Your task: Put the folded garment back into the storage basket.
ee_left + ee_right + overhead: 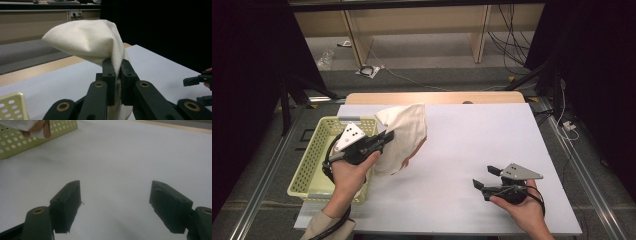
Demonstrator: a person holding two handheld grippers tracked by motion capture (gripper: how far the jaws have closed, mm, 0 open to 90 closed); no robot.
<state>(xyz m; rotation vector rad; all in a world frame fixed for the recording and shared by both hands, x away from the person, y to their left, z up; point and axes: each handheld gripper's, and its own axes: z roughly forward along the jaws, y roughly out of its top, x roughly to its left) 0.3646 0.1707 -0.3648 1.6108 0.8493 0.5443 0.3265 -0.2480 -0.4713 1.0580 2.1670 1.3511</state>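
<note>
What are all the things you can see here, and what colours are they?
cloth: one, cream, held up off the table beside the basket
basket: one, pale yellow with holes, at the table's left edge
table: one, white top with a wooden far edge
cables: several, dark, on the floor beyond the table
left claw: one, black, shut on the cloth
right claw: one, black, open, nothing between its jaws, at the table's near right
hands: two, one holding each claw
</note>
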